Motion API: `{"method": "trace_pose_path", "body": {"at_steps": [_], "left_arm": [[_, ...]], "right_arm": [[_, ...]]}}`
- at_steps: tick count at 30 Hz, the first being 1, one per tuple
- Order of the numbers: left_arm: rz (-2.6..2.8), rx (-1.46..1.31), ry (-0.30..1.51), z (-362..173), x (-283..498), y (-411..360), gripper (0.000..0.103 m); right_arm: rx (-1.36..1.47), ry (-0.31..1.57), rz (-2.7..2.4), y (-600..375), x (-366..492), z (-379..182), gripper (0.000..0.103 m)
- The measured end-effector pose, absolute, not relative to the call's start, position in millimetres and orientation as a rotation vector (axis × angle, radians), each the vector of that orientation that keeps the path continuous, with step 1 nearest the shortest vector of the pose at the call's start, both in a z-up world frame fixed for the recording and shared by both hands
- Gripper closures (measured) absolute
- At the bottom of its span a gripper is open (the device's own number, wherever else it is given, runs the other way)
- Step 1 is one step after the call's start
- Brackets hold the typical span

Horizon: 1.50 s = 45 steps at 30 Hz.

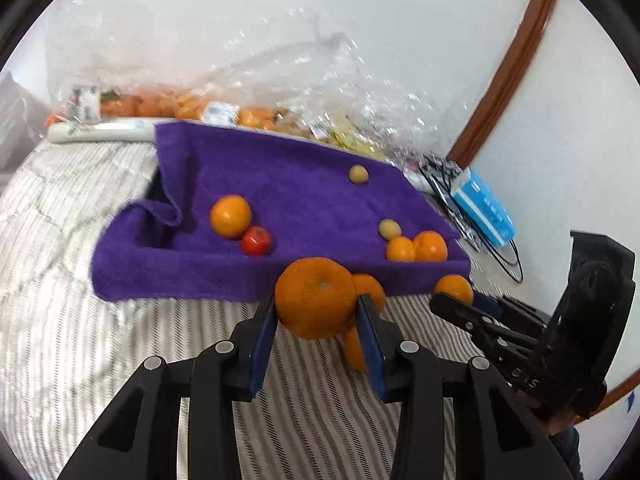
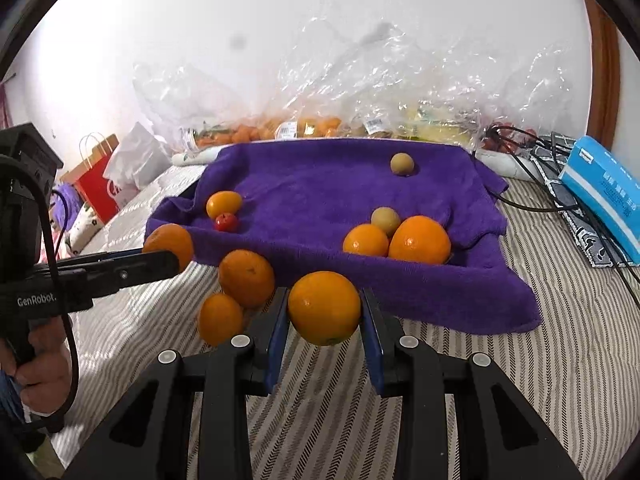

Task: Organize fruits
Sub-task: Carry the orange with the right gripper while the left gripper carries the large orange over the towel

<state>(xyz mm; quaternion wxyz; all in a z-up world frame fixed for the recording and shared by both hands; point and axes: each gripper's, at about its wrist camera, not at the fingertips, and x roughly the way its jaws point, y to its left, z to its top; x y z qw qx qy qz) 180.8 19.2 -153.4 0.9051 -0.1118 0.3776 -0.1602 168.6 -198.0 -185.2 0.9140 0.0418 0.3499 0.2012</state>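
Observation:
My left gripper (image 1: 316, 312) is shut on a large orange (image 1: 316, 298), held above the striped bed in front of the purple towel-lined tray (image 1: 280, 200). My right gripper (image 2: 325, 312) is shut on another orange (image 2: 324, 308), also just before the tray (image 2: 440, 292). In the tray lie an orange (image 1: 231, 216), a small red fruit (image 1: 256, 241), two oranges at the right (image 2: 419, 240) (image 2: 366, 240) and two small yellowish fruits (image 2: 402, 164) (image 2: 385, 221). Two more oranges (image 2: 247, 278) (image 2: 220, 318) lie on the bed by the tray's front edge.
Clear plastic bags of fruit (image 2: 320, 128) lie behind the tray against the wall. A blue box (image 2: 604, 192) and black cables (image 2: 540, 184) sit to the right. A red paper bag (image 2: 100, 188) stands at the far left. The bed cover (image 2: 520, 380) is striped.

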Motion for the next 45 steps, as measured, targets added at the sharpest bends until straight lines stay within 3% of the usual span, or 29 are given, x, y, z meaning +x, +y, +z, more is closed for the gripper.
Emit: {"method": "trace_pose_path", "body": {"at_steps": [12,21,33,45], "left_arm": [[-0.260,-0.228,0.662,-97,196,45,0.065],[-0.222,-0.243,0.644,-84,232,45,0.065],[-0.172,-0.207,0.714,-131,259,42,0.065],[-0.185,-0.219,0.718,-138,264,42,0.065]], "right_arm": [[0.147,0.589,0.388,-196,181,-116,0.069],[0.108,0.548,0.361,-179,219,-83,0.069],[0.109,0.568,0.354,-186,245,-115,0.069],[0.121,0.552,0.315,-197,245,-121,0.069]]}}
